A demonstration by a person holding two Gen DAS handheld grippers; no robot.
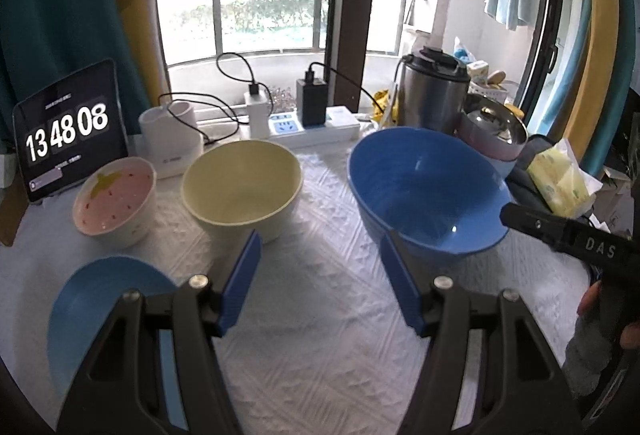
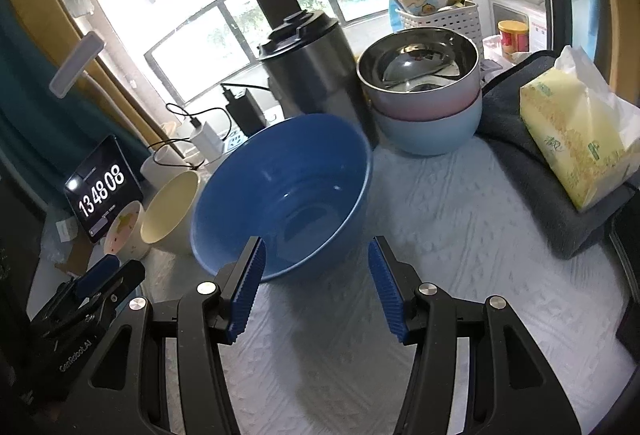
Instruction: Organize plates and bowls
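Note:
A big blue bowl (image 1: 424, 191) (image 2: 284, 191) sits on the white cloth, with a cream bowl (image 1: 242, 187) (image 2: 170, 213) to its left and a pink strawberry bowl (image 1: 116, 201) (image 2: 124, 233) further left. A light blue plate (image 1: 96, 309) lies at the near left, partly hidden by my left gripper's frame. My left gripper (image 1: 320, 247) is open over bare cloth, short of the cream and blue bowls. My right gripper (image 2: 316, 255) is open just before the blue bowl's near rim, nothing between its fingers. A steel bowl (image 2: 418, 69) is stacked in a pink and a pale blue bowl at the back right.
A tablet clock (image 1: 68, 133), a white holder (image 1: 172, 135) and a power strip (image 1: 316, 129) with chargers line the back. A steel canister (image 2: 312, 71), a grey towel (image 2: 560, 203) and a tissue pack (image 2: 576, 139) stand at the right.

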